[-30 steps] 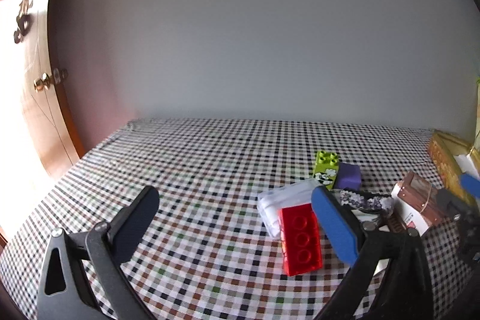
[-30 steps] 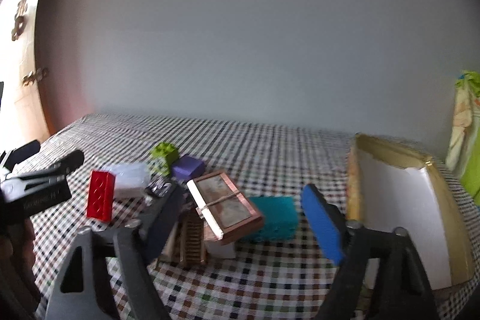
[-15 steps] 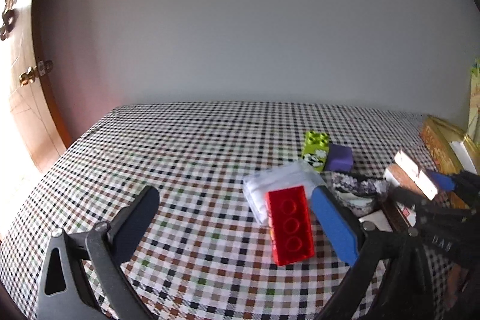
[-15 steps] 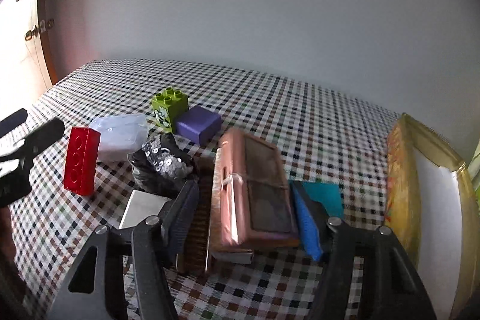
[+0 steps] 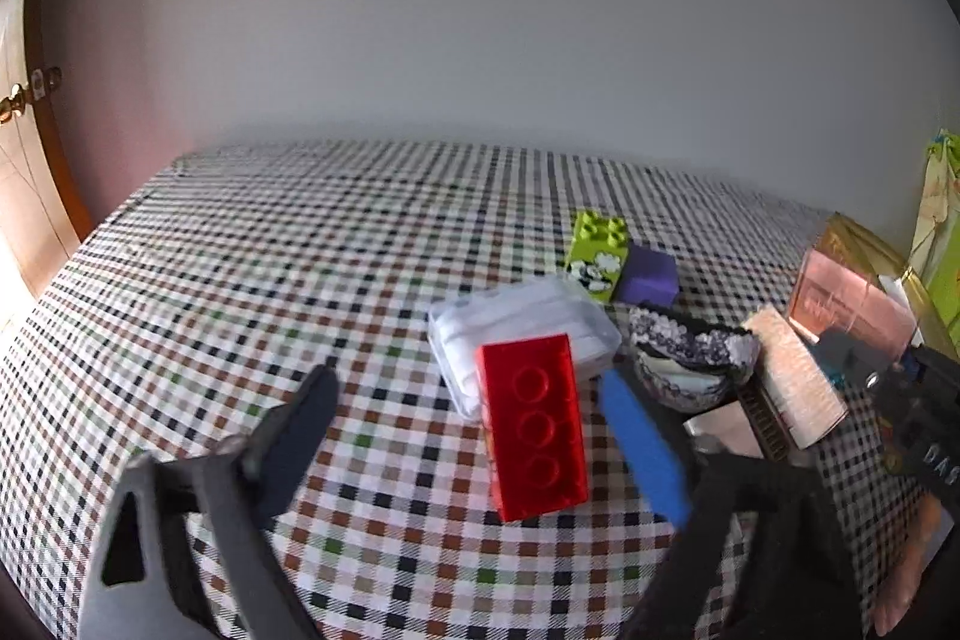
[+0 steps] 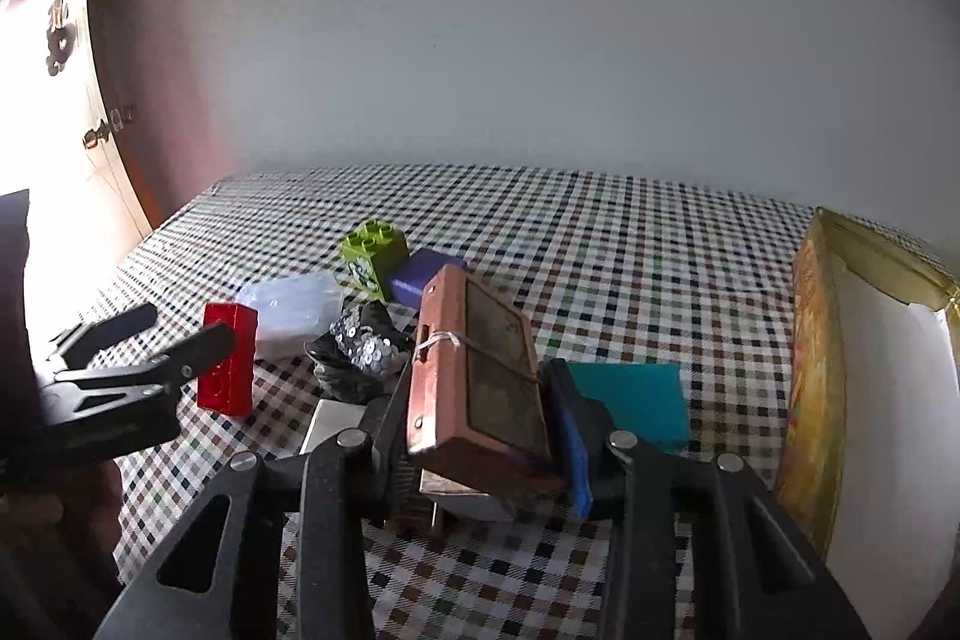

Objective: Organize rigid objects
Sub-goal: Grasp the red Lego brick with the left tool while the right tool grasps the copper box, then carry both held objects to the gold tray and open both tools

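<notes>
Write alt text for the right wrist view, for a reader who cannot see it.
The right gripper, whose jaws have just been closing, clamps a copper-coloured box tied with string above a checked tablecloth. To the left, the left gripper reaches around a red brick; a gold-edged box stands at the right.

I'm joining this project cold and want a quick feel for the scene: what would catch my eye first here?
Probably the right gripper, whose jaws have just been closing and now clamp a copper-pink case in the middle of the checked tablecloth. Next, the bright red brick lies between the left gripper fingers, which have been closing but do not press it. A gold-rimmed box waits at the right.
</notes>
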`<control>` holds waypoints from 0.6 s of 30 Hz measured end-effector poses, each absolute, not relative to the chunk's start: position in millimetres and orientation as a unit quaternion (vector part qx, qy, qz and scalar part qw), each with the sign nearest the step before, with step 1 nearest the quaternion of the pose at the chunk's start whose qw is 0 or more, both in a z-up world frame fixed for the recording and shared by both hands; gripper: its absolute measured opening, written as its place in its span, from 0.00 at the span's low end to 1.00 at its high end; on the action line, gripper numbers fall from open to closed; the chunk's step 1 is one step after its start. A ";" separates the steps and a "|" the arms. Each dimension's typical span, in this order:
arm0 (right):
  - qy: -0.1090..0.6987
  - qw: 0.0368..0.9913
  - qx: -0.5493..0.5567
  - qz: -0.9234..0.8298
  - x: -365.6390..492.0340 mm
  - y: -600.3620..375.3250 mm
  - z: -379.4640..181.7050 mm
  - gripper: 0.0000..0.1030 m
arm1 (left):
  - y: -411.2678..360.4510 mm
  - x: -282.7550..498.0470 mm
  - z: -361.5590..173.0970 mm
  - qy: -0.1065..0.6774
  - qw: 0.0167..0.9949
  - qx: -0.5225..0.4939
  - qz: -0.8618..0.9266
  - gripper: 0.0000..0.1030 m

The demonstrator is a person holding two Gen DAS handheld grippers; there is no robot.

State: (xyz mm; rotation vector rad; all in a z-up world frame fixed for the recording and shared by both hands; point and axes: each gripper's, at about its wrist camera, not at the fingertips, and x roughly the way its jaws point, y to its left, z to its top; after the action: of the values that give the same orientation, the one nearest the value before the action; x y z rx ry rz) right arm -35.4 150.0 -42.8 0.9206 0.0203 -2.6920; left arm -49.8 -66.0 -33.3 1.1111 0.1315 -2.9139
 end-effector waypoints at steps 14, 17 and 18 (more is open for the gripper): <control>0.005 0.152 0.299 -0.942 -37.6 151.0 -31.3 0.20 | -80.0 -50.9 -40.5 0.113 -0.030 0.375 -0.920 0.29; 0.010 0.145 0.288 -0.946 -35.9 148.9 -30.0 0.20 | -83.2 -51.5 -38.2 0.118 -0.032 0.361 -0.924 0.29; 0.010 0.143 0.284 -0.948 -36.0 148.3 -29.5 0.20 | -82.1 -50.9 -36.1 0.121 -0.032 0.354 -0.927 0.29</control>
State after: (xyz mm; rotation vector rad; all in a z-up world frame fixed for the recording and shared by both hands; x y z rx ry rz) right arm -36.0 148.3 -29.5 0.8206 0.0288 -2.7346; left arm -50.9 -82.1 -36.1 1.1369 0.3870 -2.9732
